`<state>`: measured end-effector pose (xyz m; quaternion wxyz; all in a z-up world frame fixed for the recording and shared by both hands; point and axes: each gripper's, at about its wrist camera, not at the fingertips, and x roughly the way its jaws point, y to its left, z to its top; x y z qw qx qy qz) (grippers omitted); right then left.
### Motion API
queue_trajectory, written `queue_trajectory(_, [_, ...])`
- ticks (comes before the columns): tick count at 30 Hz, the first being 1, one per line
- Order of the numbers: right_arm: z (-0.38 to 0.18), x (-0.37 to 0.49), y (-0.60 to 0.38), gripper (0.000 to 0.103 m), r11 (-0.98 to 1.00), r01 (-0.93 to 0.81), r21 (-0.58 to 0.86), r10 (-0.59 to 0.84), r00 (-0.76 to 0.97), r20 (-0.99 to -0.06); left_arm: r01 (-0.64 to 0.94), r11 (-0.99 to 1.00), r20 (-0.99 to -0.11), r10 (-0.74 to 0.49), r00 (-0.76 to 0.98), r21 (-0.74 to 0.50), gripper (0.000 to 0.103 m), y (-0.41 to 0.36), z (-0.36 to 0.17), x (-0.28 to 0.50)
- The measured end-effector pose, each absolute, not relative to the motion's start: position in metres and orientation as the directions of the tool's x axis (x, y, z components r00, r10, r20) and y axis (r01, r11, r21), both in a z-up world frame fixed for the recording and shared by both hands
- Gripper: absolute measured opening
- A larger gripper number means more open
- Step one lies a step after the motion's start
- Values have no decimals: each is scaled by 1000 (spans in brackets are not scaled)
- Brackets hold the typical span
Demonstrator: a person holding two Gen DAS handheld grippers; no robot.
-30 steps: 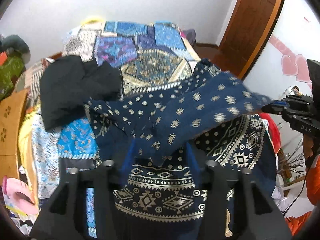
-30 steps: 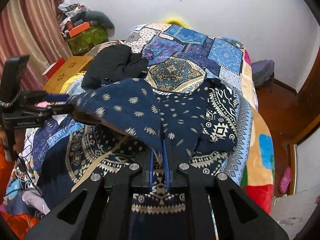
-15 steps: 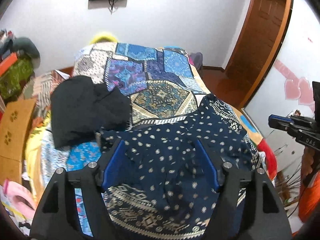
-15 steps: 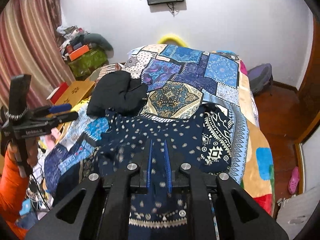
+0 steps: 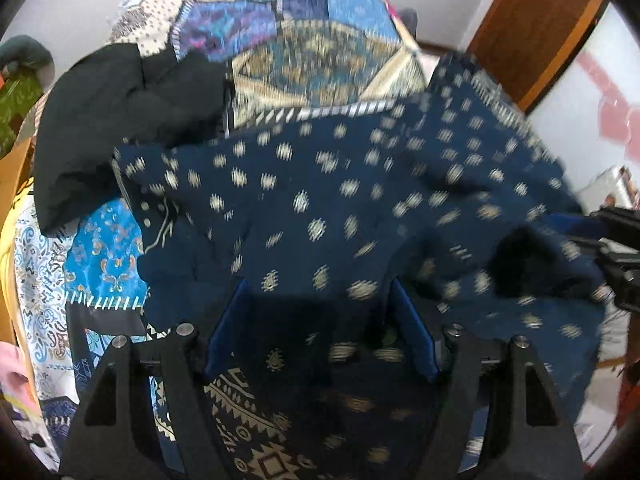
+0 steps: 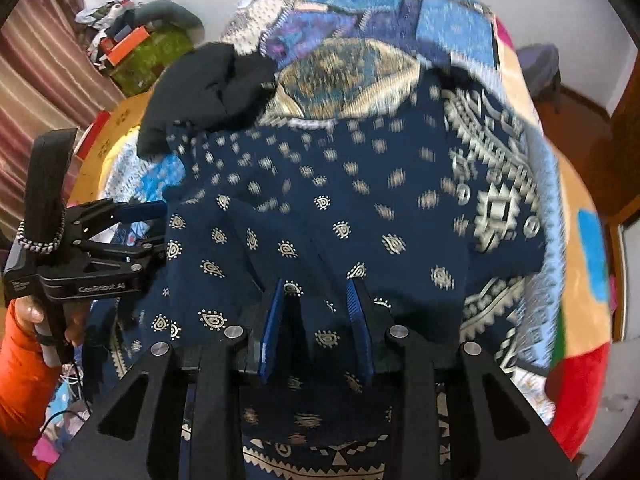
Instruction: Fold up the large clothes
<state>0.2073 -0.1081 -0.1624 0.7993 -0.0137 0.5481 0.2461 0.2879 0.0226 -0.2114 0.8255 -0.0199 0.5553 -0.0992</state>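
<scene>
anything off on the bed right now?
The navy patterned garment lies rumpled, not flat, and its far-left corner overlaps the black garment heaped on the patchwork bedspread. Both views are motion-blurred.

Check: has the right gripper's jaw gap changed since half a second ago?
Yes. The right gripper jaws, then nearly shut, now stand apart over the navy garment, against the same fixed finger mounts.

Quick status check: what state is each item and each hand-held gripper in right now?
Navy patterned garment: draped over the bed, partly folded, motion-blurred.
Black garment: bunched up on the bedspread.
Left hand-held gripper: open, fabric between its fingers.
Right hand-held gripper: open, fabric between its fingers.
</scene>
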Motion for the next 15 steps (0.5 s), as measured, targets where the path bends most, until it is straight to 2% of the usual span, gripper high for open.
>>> queue_trajectory(7, [-134,213,-131,30,886,-369,281,408,332,-851,103,980,-888,-199,415,-171,71,47,-190,287])
queue_trajectory(9, [-123,215,-140,34,898,-351,266,396,380,-836,76,981,-871,-191,452,-176,71,59,-177,287])
queue_trajectory(11, [-112,218,-149,46,908,-328,261,390,430,-814,29,982,-853,-174,491,-184,71,77,-166,289])
queue_trajectory(13, [-102,222,-159,53,919,-296,261,380,481,-790,-22,981,-842,-156,517,-195,74,97,-159,290])
queue_trajectory(15, [-95,227,-170,55,930,-260,258,360,524,-772,-71,978,-838,-132,530,-198,74,114,-158,295])
